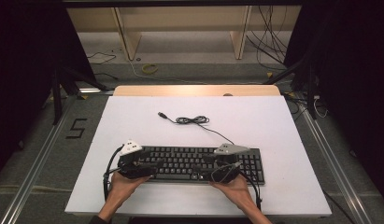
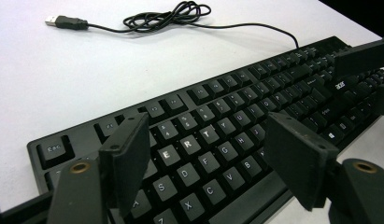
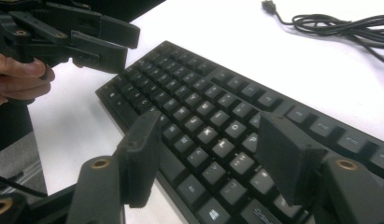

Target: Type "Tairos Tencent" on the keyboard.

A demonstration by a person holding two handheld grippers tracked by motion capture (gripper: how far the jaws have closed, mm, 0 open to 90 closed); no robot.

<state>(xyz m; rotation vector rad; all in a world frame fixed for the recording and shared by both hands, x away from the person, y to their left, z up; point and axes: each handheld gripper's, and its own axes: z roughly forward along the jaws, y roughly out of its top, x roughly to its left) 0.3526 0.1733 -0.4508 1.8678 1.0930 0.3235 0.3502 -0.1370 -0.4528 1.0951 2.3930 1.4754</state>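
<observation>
Keyboard: a black keyboard (image 1: 199,163) lies flat on the white table (image 1: 273,126), toward its near edge and about midway between left and right, with the key rows facing up and the long side running left to right.
Cable: the keyboard cable (image 1: 213,130) leaves the far edge of the keyboard, runs toward the far left, gathers in a loose coil (image 1: 192,120) and ends in a USB plug (image 1: 162,115) lying free on the table, plugged into nothing.
Left gripper: the left gripper (image 2: 208,154) sits over the left end of the keyboard, its jaws set wide apart above the letter keys; nothing is between them. In the right gripper view it appears at the far left end (image 3: 103,44), held in a hand (image 3: 17,79).
Right gripper: the right gripper (image 3: 208,149) is over the right half of the keyboard, jaws likewise spread wide with only keys beneath, gripping nothing.
Contact: whether either gripper touches the keys, I cannot tell; they appear to hover just above.
Hands: both hands (image 1: 126,184) come in from the near edge, one behind each tool.
Done so far: judging by the layout, both tools have been brought to the keyboard, one at each end.
Left to do: no grasp is made; the keyboard rests untouched by any closed jaw and the cable lies loose, so the real work, whether lifting, shifting or pressing, looks yet to begin.
</observation>
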